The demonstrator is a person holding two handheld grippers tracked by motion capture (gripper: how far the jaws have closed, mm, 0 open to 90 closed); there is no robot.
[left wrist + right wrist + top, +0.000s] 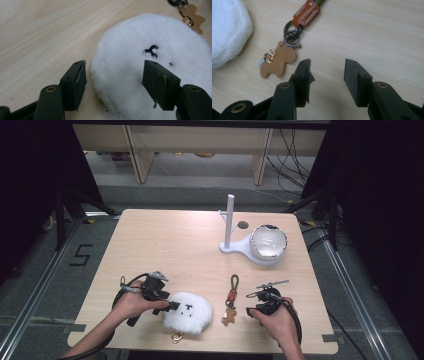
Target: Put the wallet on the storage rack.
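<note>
plush [188, 311]: round, white, fluffy | small black face | lying flat

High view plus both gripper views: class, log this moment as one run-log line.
left gripper: open, straddling white plush | right gripper: open, nothing between jaws, beside keychain | stand: untouched

The right gripper [327, 75] hangs low over the pale wooden worktop [374, 32], its two black jaws rising from the bottom edge and standing apart with bare wood between them; nothing is clamped. Just beyond the left jaw lies a brown leather dog charm [277, 62] with a small metal figure on its flank; dark metal rings [292, 36] link it to an orange leather tab [305, 13] stitched in white, topped by a green cord [318, 2]; a white fluffy plush [228, 30] bulges in from the left edge, near the charm but apart from it.
</note>
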